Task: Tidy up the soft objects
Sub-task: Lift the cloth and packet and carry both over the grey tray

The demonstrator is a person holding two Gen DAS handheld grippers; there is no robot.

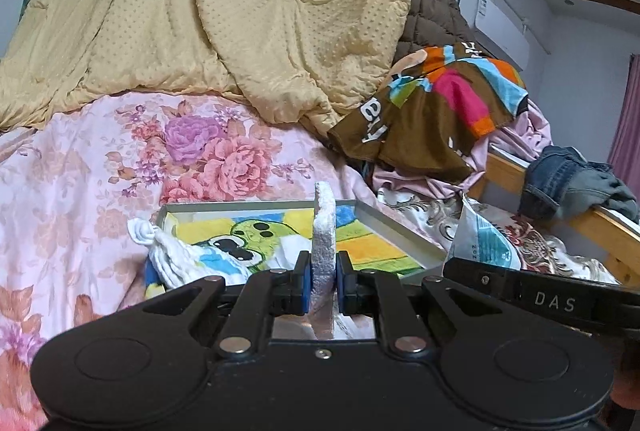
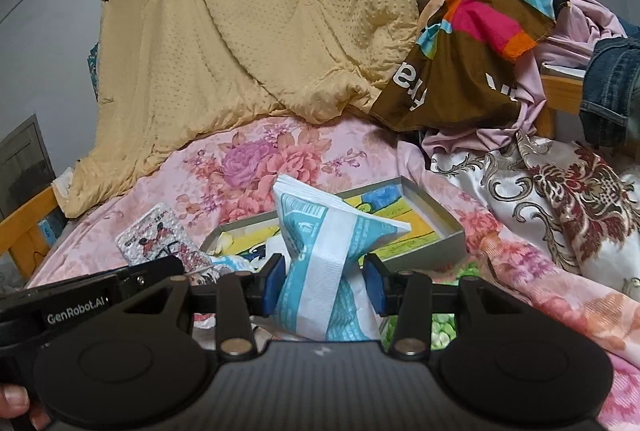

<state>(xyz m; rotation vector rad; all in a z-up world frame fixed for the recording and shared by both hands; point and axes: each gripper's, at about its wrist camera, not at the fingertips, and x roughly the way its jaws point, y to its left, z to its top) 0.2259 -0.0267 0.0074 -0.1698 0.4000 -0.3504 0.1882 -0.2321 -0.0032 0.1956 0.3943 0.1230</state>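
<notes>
My left gripper is shut on a thin white fuzzy pad, which stands edge-on between the blue pads. In the right wrist view the same pad shows a red cartoon print on its flat face. My right gripper is shut on a blue-and-white tissue packet, squeezed at its waist; the packet also shows at the right of the left wrist view. Just beyond both grippers lies a shallow grey tray holding a bright frog-print cloth. A white crumpled cloth hangs over the tray's left corner.
Everything lies on a bed with a pink floral sheet. A yellow quilt is heaped behind it. A brown multicoloured garment and lilac cloth are piled at the right. Jeans hang over the wooden bed rail. Something green lies under my right gripper.
</notes>
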